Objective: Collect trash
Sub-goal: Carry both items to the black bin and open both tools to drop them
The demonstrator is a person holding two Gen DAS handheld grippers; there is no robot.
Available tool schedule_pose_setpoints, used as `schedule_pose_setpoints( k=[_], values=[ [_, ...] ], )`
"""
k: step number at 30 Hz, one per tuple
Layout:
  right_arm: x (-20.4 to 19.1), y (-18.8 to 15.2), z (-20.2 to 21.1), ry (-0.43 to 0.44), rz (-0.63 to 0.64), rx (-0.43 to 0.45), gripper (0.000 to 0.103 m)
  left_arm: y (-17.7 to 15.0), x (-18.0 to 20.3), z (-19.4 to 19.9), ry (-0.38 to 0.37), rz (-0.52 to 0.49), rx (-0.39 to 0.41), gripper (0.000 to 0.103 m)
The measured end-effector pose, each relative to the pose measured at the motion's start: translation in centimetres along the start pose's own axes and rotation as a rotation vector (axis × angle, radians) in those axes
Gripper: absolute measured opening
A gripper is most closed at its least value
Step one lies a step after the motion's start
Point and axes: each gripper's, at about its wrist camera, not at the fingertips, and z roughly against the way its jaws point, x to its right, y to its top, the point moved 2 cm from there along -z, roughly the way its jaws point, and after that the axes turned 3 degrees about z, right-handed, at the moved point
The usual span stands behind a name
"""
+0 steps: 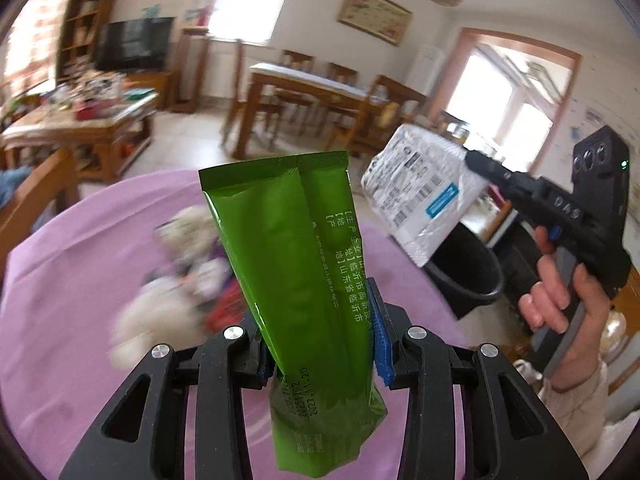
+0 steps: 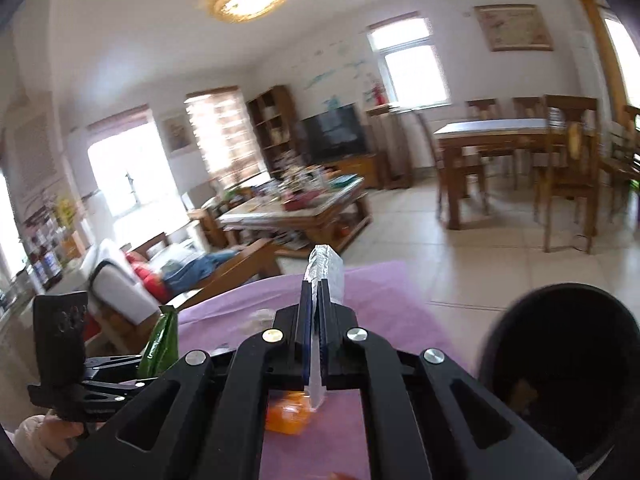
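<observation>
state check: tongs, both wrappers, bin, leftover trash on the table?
Left tongs: shut on green pouch, held upright.
Right tongs: shut on white plastic package, lifted off the table.
Black bin: open, beside the table.
Orange wrapper: lying on purple tablecloth.

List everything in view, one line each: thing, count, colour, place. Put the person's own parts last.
green pouch: one, green, upright in the left tool.
shipping bag: one, white-grey with labels, in the right tool, above the bin.
bin: one, black, beside the table.
tablecloth: one, lilac, over the table.
orange wrapper: one, orange, on the tablecloth.
blurred litter: pale pile, on the tablecloth.
left tool: black, shut.
right tool: black, shut.
right hand: gripping the handle.
</observation>
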Motion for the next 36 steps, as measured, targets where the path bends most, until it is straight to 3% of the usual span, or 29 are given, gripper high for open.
schedule_pose_setpoints(
  k=[6, 13, 18, 24, 28, 29, 32, 33, 35, 36],
  values=[
    [7.9, -0.3, 4.6, -0.171, -0.064, 0.053, 0.004, 2.7, 7.0, -6.7, -0.14, -0.052, -0.054, 0.038],
    [16.7, -2.5, 7.1, -0.348, -0.151, 0.038, 0.004, 4.5, 14.7, -16.4, -0.231, -0.104, -0.146, 0.038],
    [20.6, -4.5, 6.5, -0.39, -0.207, -0.002, 0.004, 4.5, 17.9, -23.6, -0.253, -0.104, -0.22, 0.038],
    [23.5, -6.7, 5.7, -0.393, -0.247, -0.05, 0.004, 5.3, 18.4, -29.5, -0.221, -0.098, -0.267, 0.04],
    [24.2, -7.3, 5.6, -0.368, -0.27, -0.072, 0.009, 5.3, 17.9, -29.7, -0.168, -0.107, -0.263, 0.078],
    [24.4, -7.3, 5.6, -0.366, -0.276, -0.079, 0.009, 5.4, 17.7, -29.3, -0.156, -0.112, -0.248, 0.083],
    [23.9, -7.3, 5.3, -0.369, -0.266, -0.087, 0.01, 5.4, 17.2, -27.6, -0.147, -0.116, -0.232, 0.083],
    [23.5, -7.2, 5.2, -0.368, -0.262, -0.093, 0.014, 5.4, 16.8, -26.5, -0.147, -0.105, -0.232, 0.083],
    [22.8, -7.1, 5.2, -0.353, -0.254, -0.095, 0.058, 5.3, 16.0, -24.7, -0.152, -0.092, -0.225, 0.083],
    [22.1, -7.1, 5.4, -0.329, -0.263, -0.078, 0.097, 5.2, 15.5, -23.3, -0.152, -0.092, -0.213, 0.083]
  ],
)
